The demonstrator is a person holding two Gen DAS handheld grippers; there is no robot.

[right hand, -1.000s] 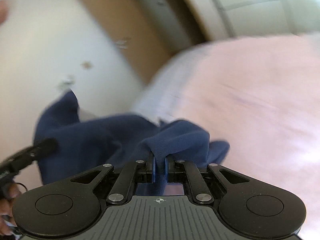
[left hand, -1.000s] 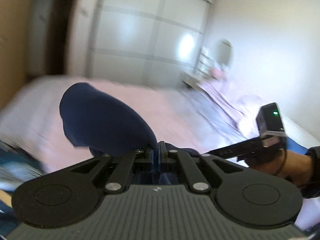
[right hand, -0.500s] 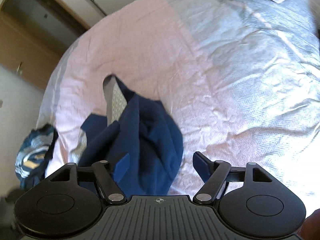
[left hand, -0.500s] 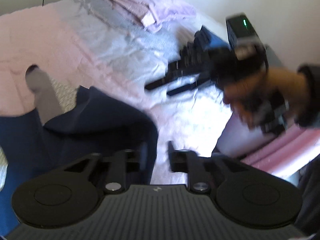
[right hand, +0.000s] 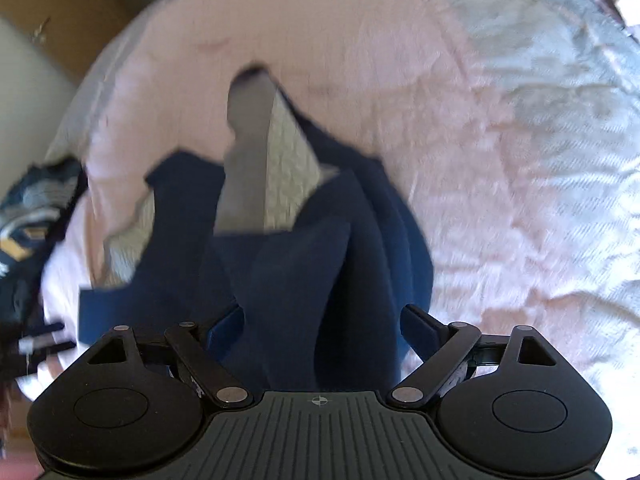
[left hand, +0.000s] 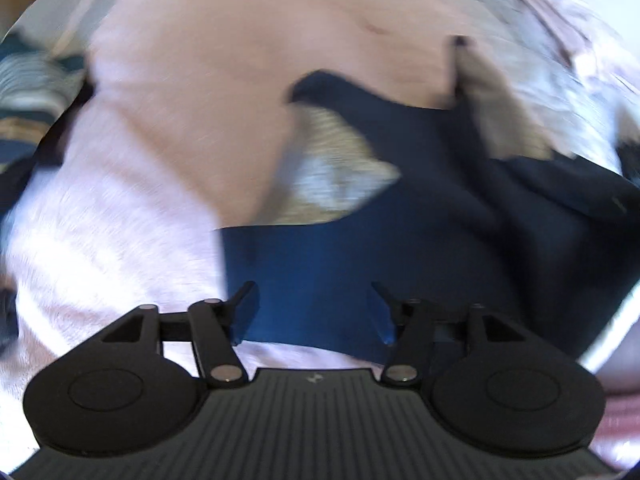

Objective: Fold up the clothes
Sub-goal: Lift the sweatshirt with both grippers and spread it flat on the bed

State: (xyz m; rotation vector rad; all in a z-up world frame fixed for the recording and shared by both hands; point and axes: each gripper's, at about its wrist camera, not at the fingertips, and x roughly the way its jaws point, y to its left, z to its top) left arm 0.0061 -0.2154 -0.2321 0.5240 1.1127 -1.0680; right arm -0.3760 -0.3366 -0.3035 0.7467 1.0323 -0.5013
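Gaping wide and gripping nothing, both: left gripper [left hand: 314, 312] and right gripper [right hand: 322, 334] hovering over navy garment [right hand: 304, 264] lying crumpled on near-left part of pink bed [right hand: 460, 128]. Probably handling soft, light, floppy; likely pinching best at near hem [left hand: 304, 332] corners.

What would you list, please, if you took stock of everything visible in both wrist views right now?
garment: one, navy with pale grey lining, crumpled on the bed.
bed: one, pink and pale grey cover, fills both views.
clothes pile: one, dark blue with pale stripes, at the bed's left edge.
folded laundry: pale pink, blurred, count unclear, far right.
door: one, brown, top left.
left gripper: black, open, over the garment's edge.
right gripper: black, open, garment between its fingers.
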